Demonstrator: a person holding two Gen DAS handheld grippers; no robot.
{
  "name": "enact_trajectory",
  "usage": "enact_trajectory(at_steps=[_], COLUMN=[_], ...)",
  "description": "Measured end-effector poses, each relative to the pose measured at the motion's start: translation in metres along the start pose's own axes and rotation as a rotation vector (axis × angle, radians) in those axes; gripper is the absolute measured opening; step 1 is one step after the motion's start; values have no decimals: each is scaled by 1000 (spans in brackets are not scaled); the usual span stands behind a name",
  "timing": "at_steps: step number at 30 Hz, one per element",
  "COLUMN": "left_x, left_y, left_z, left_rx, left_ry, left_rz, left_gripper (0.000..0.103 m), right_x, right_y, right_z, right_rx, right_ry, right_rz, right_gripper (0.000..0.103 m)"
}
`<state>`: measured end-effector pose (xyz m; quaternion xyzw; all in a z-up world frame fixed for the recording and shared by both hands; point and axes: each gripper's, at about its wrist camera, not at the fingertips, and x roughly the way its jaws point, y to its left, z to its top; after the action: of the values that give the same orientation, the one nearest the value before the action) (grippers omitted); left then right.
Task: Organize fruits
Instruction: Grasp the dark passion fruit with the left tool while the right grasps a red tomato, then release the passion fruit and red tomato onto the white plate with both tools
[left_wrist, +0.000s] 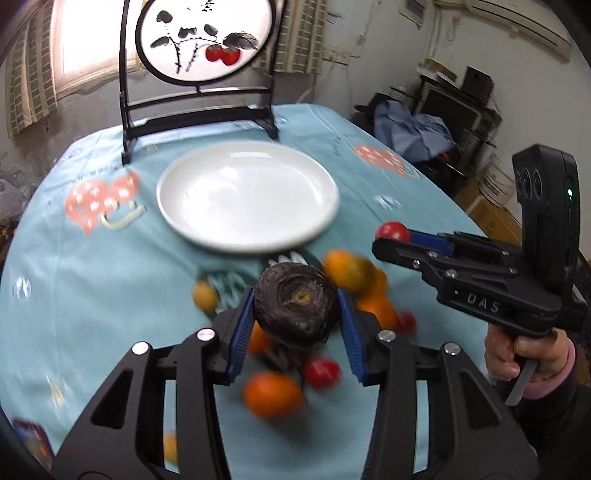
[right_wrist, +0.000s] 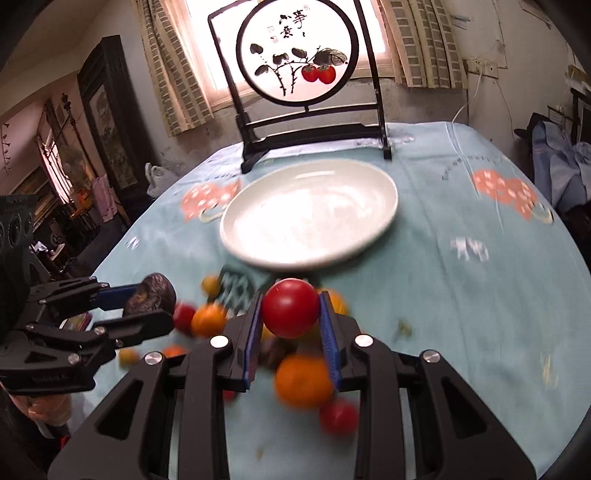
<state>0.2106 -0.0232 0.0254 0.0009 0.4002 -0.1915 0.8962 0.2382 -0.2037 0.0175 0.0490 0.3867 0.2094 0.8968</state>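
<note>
- The white plate (left_wrist: 247, 195) sits on the blue-clothed desk (left_wrist: 92, 280), just in front of the round persimmon screen (left_wrist: 205, 40) on its dark stand; nothing lies in the plate.
- The left tongs (left_wrist: 297, 325) are clamped on a dark purple-brown, flattened round fruit (left_wrist: 297, 308), possibly a water chestnut. It is held above the desk on the near side of the plate, its stem scar turned up toward the camera, its short axis running through that scar.
- The right tongs (right_wrist: 290, 323) are squeezed tight on a red cherry tomato (right_wrist: 290, 308), also lifted on the near side of the plate; it is near round, so no long axis can be told.
- Below both tongs, near the plate's front rim, a blurred loose heap of fruit (right_wrist: 303, 380) lies on the desk: orange ones, small red tomatoes and a few small yellow ones.
- A hand (left_wrist: 517, 356) in a pink cuff grips the right handle.
</note>
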Motion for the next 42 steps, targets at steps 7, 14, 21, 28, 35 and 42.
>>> enact_trajectory(at_steps=[7, 14, 21, 28, 35, 42], left_x=[89, 134, 122, 28, -34, -47], left_y=[43, 61, 71, 63, 49, 27], left_z=[70, 75, 79, 58, -22, -108], left_rx=[-52, -69, -104, -134, -193, -201], left_ry=[117, 199, 161, -5, -67, -64], left_rz=[97, 122, 118, 126, 137, 173], left_gripper=[45, 45, 73, 96, 98, 98], right_x=[97, 138, 119, 25, -35, -33], right_y=[-15, -17, -18, -4, 4, -2], right_z=[52, 54, 56, 23, -58, -111], right_rx=[-21, -46, -39, -78, -31, -25], right_ry=[185, 270, 233, 61, -10, 70], right_rz=[-57, -71, -87, -113, -105, -169], right_gripper=[30, 30, 36, 57, 58, 58])
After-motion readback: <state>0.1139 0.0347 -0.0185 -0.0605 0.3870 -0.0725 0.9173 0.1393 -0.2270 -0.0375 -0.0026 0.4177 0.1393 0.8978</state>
